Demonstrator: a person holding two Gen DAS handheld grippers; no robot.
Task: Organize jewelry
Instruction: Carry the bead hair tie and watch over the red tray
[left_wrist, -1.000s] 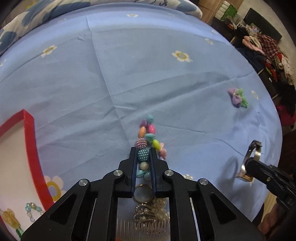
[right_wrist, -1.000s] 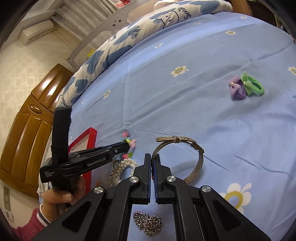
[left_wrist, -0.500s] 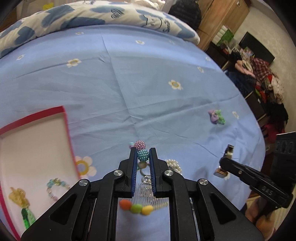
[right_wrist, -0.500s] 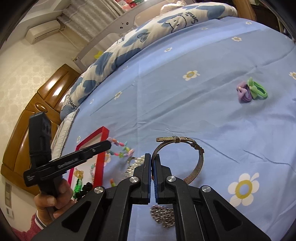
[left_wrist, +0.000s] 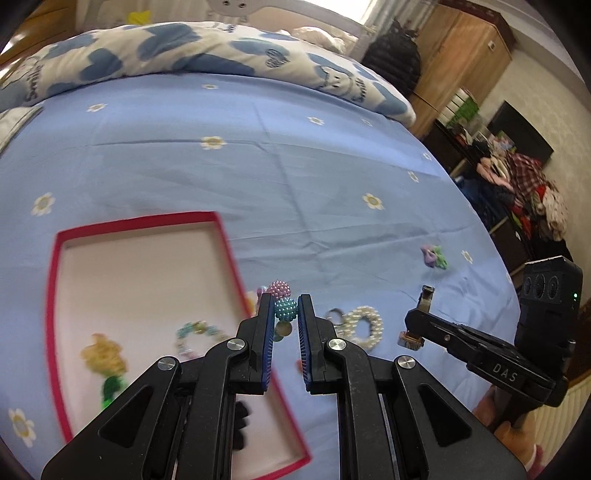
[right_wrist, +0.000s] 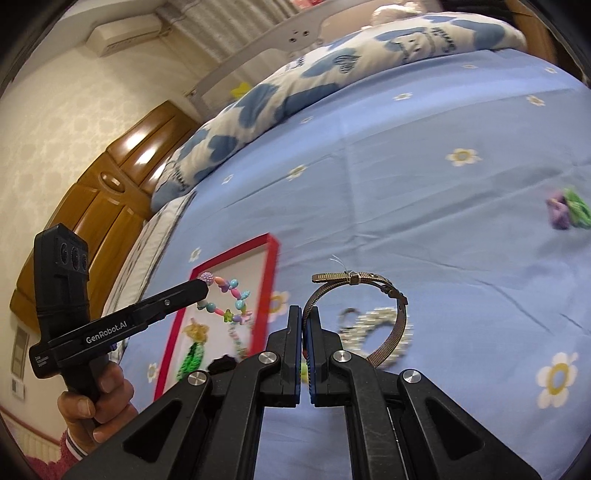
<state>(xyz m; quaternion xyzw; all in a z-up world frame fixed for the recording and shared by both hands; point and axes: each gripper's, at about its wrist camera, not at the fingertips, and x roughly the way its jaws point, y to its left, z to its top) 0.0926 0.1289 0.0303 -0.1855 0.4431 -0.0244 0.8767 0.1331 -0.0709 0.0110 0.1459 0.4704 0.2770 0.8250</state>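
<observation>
My left gripper (left_wrist: 285, 308) is shut on a colourful bead bracelet (left_wrist: 285, 309), held in the air over the right edge of the red-rimmed white tray (left_wrist: 226, 236). In the right wrist view the bracelet (right_wrist: 232, 301) dangles from the left gripper (right_wrist: 204, 282) over the tray (right_wrist: 271, 258). My right gripper (right_wrist: 304, 317) is shut on a bronze metal band (right_wrist: 400, 317), lifted above the blue sheet. It also shows in the left wrist view (left_wrist: 421, 314). The tray holds a yellow-green ornament (left_wrist: 105, 363), a small bead bracelet (left_wrist: 194, 332) and a black item (left_wrist: 240, 424).
A pearl bracelet (left_wrist: 364, 325) and a small ring (left_wrist: 334, 314) lie on the blue flowered bedsheet (left_wrist: 295, 177) right of the tray. Purple and green hair ties (left_wrist: 434, 256) lie farther right. A patterned duvet (left_wrist: 184, 51) lies at the bed's far end. Furniture stands beyond the right edge.
My left gripper has lifted the bead bracelet off the sheet and carried it left, to the tray's edge. My right gripper has risen with the metal band.
</observation>
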